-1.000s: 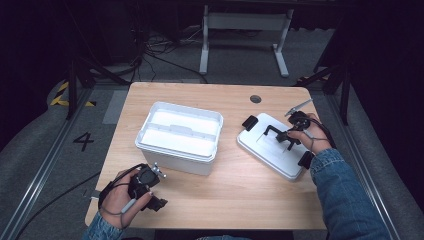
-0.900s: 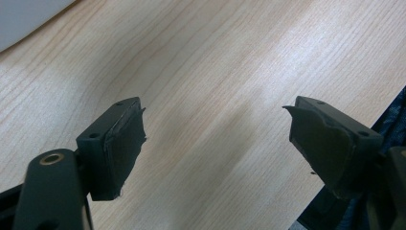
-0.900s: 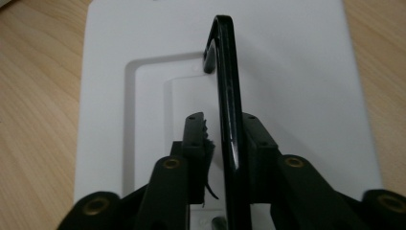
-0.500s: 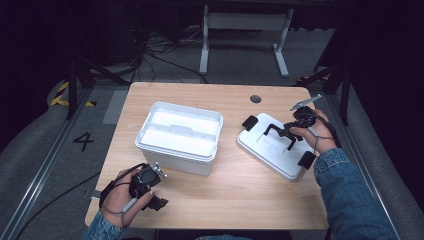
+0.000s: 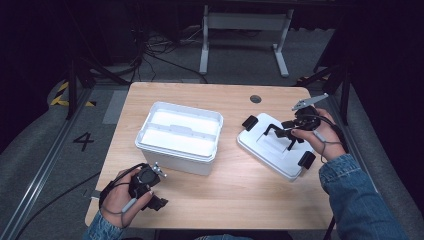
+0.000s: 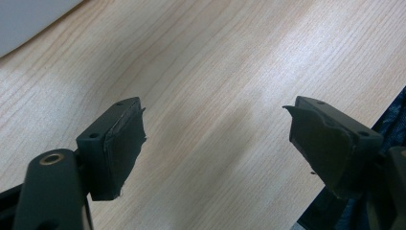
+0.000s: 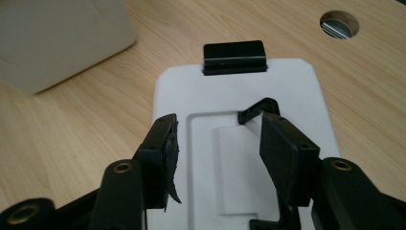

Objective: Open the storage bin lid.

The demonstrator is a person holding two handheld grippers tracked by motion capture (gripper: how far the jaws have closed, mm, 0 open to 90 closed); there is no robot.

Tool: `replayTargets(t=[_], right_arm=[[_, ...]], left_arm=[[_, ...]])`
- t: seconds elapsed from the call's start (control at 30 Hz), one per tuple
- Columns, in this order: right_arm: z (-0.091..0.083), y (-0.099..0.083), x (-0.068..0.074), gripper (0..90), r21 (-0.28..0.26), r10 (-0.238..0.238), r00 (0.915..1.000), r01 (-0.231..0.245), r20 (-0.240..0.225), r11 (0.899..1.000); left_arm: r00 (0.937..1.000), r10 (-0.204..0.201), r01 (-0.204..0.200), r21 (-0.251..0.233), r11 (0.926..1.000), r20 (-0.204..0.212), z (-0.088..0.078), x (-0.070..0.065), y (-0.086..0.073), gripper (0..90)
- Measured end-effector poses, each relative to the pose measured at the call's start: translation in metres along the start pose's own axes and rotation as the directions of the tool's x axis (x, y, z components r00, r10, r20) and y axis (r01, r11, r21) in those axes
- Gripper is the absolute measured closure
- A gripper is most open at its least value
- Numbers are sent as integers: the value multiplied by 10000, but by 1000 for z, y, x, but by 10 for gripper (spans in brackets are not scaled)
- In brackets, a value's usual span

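A white lid with black latches lies flat on the right side of the wooden table. My right gripper hovers over it, open. In the right gripper view the open right gripper straddles the lid. The lid's black handle sits just beyond the right jaw, and a latch lies farther ahead. The open white box stands mid-table. My left gripper rests low at the front left, open, with nothing between its jaws; the left gripper faces bare wood.
A round cable hole sits at the table's back edge, also visible as the hole beyond the lid. A box corner shows at the upper left of the left gripper view. A white desk frame stands on the floor behind.
My right hand has drawn back a little toward the table's right edge over the lid. The left hand has barely shifted.
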State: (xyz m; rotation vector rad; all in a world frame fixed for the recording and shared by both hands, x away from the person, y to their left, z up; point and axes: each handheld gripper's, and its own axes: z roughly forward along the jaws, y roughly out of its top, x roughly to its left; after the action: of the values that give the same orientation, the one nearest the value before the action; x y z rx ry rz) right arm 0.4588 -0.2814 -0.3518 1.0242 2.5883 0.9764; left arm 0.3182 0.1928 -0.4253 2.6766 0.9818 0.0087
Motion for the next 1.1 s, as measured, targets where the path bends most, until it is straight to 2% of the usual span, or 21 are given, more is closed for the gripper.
replayTargets(t=[0.07, 0.1, 0.13, 0.17, 0.23, 0.33, 0.5, 0.77, 1.1], right_arm=[[-4, 0, 9, 490, 2, -83, 9999, 83, -99, 10000], [-4, 0, 9, 490, 2, -83, 9999, 83, -99, 10000], [-8, 0, 19, 487, -59, -146, 9995, 145, -263, 9999], [-8, 0, 19, 487, -59, -146, 9995, 145, -263, 9999], [-13, -1, 33, 481, -139, -249, 9992, 245, -299, 9996], [-15, -4, 44, 474, -225, -268, 9987, 259, -433, 9994], [-16, -11, 62, 468, -395, -330, 9970, 303, -694, 9988], [-6, -26, 86, 466, -443, -467, 9932, 422, -1066, 9981], [14, -41, 109, 462, -111, -603, 9865, 593, -1524, 9982]], left_arm=[[10000, -57, 57, 16, 10000, 20, 0, -1, -1, 205], [10000, -57, 57, 16, 10000, 20, 0, -1, -1, 205], [10000, -67, 67, -5, 10000, 5, 0, 0, -1, 205], [10000, -67, 67, -5, 10000, 5, 0, 0, -1, 205], [10000, -69, 69, -1, 10000, 27, 0, -1, -1, 205], [10000, 35, -35, -60, 10000, 1, 0, -1, 0, 205], [9999, -89, 89, -41, 10000, 59, 0, -1, -1, 205], [10000, -43, 43, -6, 10000, -8, 0, -2, -2, 205], [10000, -28, 28, -1, 10000, -14, 0, -2, -2, 205]])
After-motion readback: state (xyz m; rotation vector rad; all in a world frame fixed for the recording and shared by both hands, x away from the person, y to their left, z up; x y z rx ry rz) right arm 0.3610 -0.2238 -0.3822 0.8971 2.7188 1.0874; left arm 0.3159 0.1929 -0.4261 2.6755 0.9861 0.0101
